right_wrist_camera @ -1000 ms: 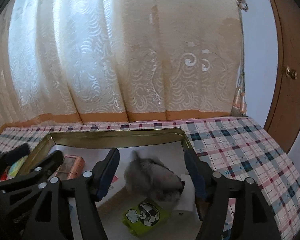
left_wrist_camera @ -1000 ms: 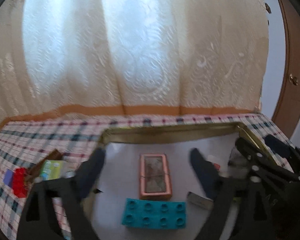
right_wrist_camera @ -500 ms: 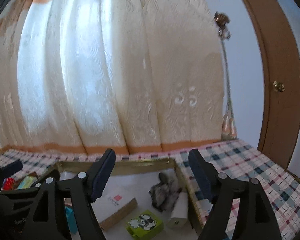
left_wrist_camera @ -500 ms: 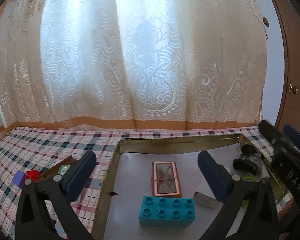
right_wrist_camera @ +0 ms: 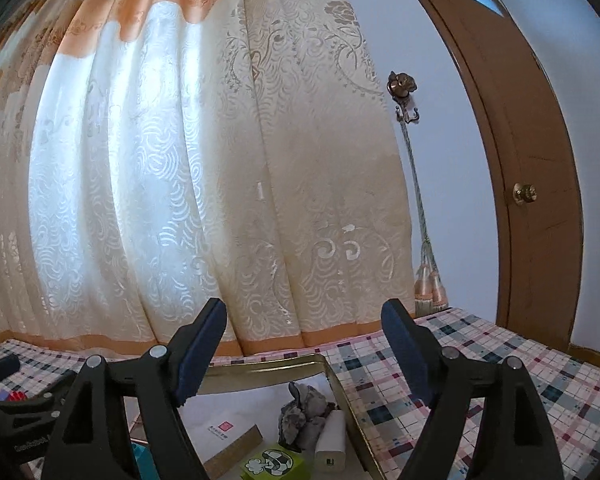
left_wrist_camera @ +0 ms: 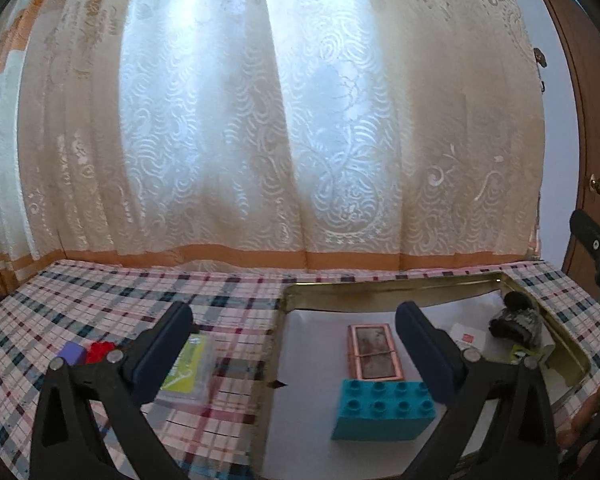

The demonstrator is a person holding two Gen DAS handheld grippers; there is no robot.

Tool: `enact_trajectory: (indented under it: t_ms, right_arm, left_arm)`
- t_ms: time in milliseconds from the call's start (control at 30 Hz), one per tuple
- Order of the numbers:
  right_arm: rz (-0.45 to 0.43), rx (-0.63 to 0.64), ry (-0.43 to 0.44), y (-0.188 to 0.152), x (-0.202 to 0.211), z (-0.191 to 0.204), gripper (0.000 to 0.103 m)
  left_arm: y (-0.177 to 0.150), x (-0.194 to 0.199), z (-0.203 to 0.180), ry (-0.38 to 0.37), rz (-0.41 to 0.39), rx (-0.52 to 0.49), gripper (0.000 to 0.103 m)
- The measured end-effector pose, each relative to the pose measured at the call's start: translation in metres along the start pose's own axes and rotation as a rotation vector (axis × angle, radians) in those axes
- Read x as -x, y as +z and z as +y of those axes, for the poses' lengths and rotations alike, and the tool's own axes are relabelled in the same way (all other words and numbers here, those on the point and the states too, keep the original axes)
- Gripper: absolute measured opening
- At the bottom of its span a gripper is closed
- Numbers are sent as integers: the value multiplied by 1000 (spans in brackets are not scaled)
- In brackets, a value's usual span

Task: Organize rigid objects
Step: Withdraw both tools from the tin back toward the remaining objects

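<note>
My left gripper (left_wrist_camera: 296,354) is open and empty above the left rim of a gold tray (left_wrist_camera: 380,286). On the tray's white lining lie a teal brick (left_wrist_camera: 384,410), a copper-framed tile (left_wrist_camera: 374,352) and a grey furry toy (left_wrist_camera: 518,324) in the far right corner. My right gripper (right_wrist_camera: 302,354) is open, points level over the tray (right_wrist_camera: 260,370) and holds nothing. Below it lie the grey toy (right_wrist_camera: 304,412), a white power bank (right_wrist_camera: 332,440), a green cartoon box (right_wrist_camera: 272,464) and a white card box (right_wrist_camera: 228,436).
On the plaid tablecloth (left_wrist_camera: 140,292) left of the tray lie a clear case with a green insert (left_wrist_camera: 188,364), a red brick (left_wrist_camera: 100,352) and a purple block (left_wrist_camera: 72,352). A curtain hangs behind the table. A brown door (right_wrist_camera: 540,200) stands at the right.
The right gripper widened off the grey toy, which now lies in the tray's corner, then rose and tipped up to level. The left gripper shifted left, bringing the clear case into full view.
</note>
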State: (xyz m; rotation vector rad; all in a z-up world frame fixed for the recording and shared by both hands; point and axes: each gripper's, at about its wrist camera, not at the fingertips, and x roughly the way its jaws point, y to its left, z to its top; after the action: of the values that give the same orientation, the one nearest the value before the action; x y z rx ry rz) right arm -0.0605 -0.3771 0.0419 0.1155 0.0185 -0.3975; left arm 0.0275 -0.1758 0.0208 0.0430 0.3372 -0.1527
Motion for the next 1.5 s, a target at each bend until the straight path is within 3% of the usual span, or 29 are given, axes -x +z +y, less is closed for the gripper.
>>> enact_trajectory:
  t_ms: [233, 600, 733, 967, 1100, 1367, 1500]
  right_arm:
    - [-55, 23, -49, 1, 15, 3, 102]
    - [-34, 7, -93, 0, 17, -2, 102]
    - [-11, 6, -73, -1, 18, 0, 102]
    - [-145, 69, -118, 0, 50, 14, 102]
    - [-176, 87, -139, 0, 57, 18, 102]
    - [-140, 67, -153, 0, 61, 16, 102]
    - [-87, 46, -120, -2, 60, 19, 102]
  left_arm:
    - [-3, 5, 4, 5, -31, -2, 103]
    - [-4, 16, 8, -1, -51, 15, 103]
    - [-5, 21, 10, -21, -58, 18, 103]
    - [-7, 22, 10, -22, -36, 13, 103]
    - [-8, 26, 11, -26, -38, 16, 103]
    - [-11, 32, 16, -60, -38, 19, 103]
    - [-12, 31, 23, -59, -22, 28, 103]
